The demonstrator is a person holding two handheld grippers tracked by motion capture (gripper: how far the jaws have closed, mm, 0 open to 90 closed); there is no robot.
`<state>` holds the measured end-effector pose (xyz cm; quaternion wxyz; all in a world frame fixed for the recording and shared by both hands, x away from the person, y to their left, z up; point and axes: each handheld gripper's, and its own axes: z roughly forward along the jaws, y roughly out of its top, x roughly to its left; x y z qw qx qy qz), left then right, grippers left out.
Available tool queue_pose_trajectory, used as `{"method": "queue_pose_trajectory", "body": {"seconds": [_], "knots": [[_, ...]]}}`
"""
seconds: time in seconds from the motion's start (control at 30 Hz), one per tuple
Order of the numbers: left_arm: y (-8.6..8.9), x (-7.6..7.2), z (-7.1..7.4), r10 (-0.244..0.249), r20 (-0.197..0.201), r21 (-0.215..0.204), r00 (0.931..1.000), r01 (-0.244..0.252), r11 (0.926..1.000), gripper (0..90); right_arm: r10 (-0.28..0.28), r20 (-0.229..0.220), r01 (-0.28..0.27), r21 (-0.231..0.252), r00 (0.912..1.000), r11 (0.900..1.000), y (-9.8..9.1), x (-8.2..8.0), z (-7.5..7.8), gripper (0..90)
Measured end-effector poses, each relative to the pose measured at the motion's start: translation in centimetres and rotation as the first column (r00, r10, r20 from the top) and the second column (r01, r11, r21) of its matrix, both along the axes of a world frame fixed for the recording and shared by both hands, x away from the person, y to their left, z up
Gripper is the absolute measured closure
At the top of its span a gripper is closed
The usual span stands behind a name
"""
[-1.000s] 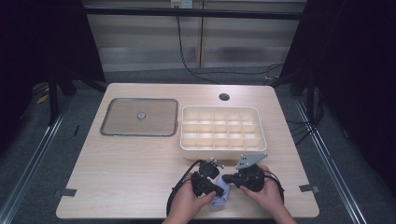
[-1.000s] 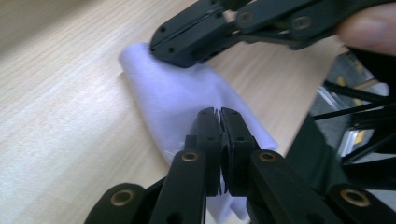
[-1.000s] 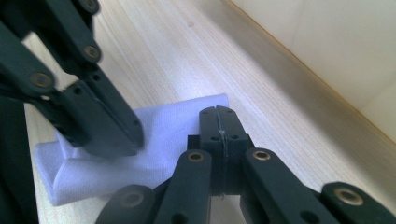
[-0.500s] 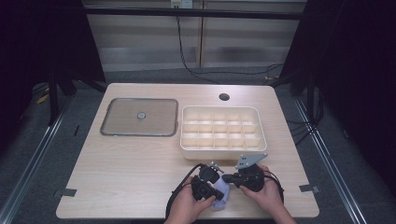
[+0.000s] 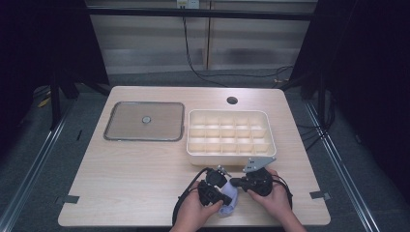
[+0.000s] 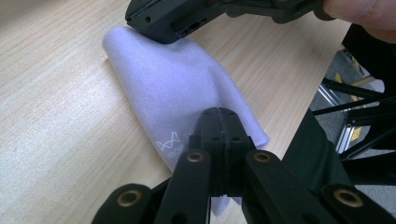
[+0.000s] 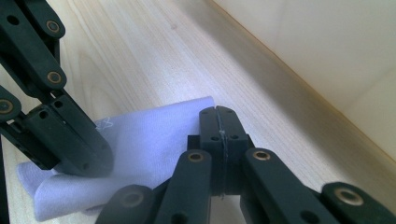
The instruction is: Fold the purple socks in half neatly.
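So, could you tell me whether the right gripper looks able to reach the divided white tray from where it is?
Probably yes. The right gripper sits just in front of the tray, with bare table between, but its jaws are shut on the pale cloth.

The left tool point(image 5: 218, 189) is held in the left hand point(image 5: 193, 211) at the near edge, its jaws pressed fully together and angled toward the right. The right tool point(image 5: 238, 183) is gripped in the right hand point(image 5: 271, 197), jaws likewise closed and pointed leftward. The two tips are brought close together, both forearms being entered from below.
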<state>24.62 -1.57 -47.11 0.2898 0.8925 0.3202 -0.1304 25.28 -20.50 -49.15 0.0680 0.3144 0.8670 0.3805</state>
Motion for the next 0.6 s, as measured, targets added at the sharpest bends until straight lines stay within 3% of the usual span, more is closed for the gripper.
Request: {"method": "queue_pose_trajectory", "body": {"seconds": [0.43, 0.6], "knots": [[0.1, 0.4, -0.1, 0.03, 0.009, -0.013, 0.9995, -0.03, 0.9995, 90.0, 0.011, 0.022, -0.011, 0.006, 0.9997, 0.9999, 0.0, -0.5, 1.0, 90.0], [0.1, 0.1, -0.1, 0.02, 0.023, -0.007, 0.9995, -0.02, 0.9998, 90.0, 0.022, 0.02, -0.022, -0.002, 0.9996, 0.9998, 0.2, -0.7, 1.1, 90.0]]}}
